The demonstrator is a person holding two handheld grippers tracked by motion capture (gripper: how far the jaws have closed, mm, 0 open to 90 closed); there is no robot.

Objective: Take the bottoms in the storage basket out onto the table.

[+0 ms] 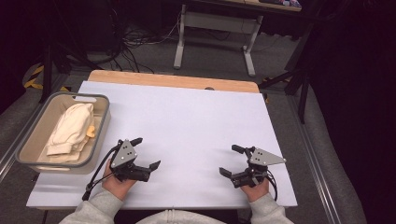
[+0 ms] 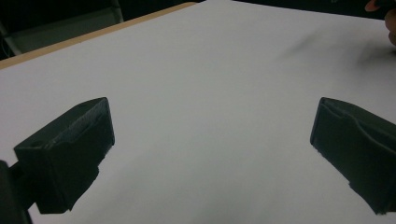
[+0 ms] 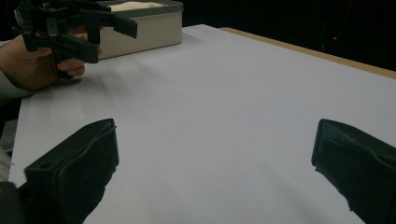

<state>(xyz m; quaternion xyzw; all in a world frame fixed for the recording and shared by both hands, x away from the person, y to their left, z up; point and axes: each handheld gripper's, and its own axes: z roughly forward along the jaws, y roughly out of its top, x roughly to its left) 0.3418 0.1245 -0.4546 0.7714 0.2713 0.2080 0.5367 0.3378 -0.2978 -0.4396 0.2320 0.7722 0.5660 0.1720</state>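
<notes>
A person's two hands rest on the white table top (image 1: 187, 121), each with a black two-jaw gripper. Near the front left, my left gripper (image 1: 145, 152) points right with its jaws wide apart and nothing between them. At the front right, my right gripper (image 1: 231, 160) points left toward it, also open and empty. In the left gripper view its jaws (image 2: 214, 116) frame bare white surface. The right gripper view has its own jaws (image 3: 215, 135) spread over bare table, with the left gripper (image 3: 109, 39) and its hand at upper left.
A grey basket (image 1: 28, 140) with a folded cream cloth (image 1: 70, 128) sits on the table's left edge; the basket (image 3: 144, 28) also lies behind the left hand. A wooden strip (image 1: 173, 80) runs along the far edge. Desk legs and cables lie beyond on the floor.
</notes>
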